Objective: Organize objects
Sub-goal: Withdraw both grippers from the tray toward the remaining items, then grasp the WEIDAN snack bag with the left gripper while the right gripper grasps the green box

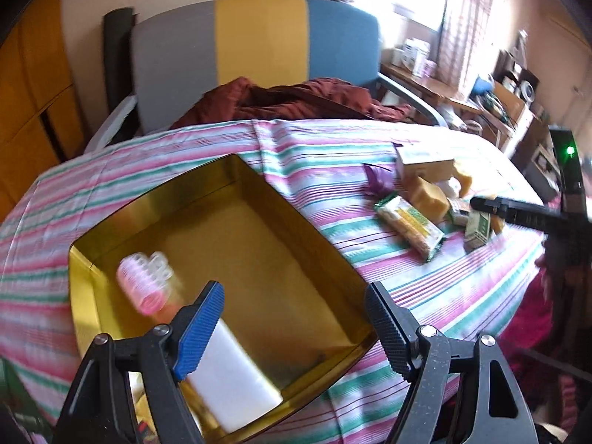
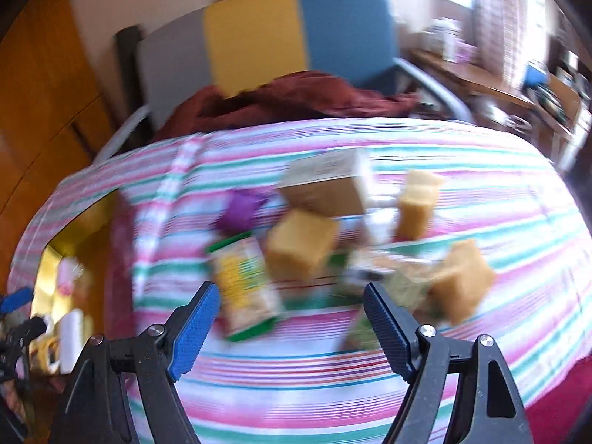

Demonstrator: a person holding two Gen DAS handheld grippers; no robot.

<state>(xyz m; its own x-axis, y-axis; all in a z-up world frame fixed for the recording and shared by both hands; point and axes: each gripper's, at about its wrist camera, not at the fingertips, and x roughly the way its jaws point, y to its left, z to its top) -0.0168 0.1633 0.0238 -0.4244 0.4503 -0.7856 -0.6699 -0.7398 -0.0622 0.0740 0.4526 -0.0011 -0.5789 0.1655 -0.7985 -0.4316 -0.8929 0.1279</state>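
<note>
While gaping empty, the right hand-held gripper (image 2: pixel 288 318) hovers above the snack packet (image 2: pixel 244 288) (blurred).

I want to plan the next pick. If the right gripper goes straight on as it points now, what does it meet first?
Probably the green-edged yellow snack packet, lying just ahead between the open right gripper fingers on the striped tablecloth. The view is blurred, so depth is uncertain.

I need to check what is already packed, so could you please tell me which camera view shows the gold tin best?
The left wrist view: the gold tin fills the frame, open, with a pink hair roller and a white block inside. The right wrist view is blurred and catches only a sliver of it at the left edge.
</note>
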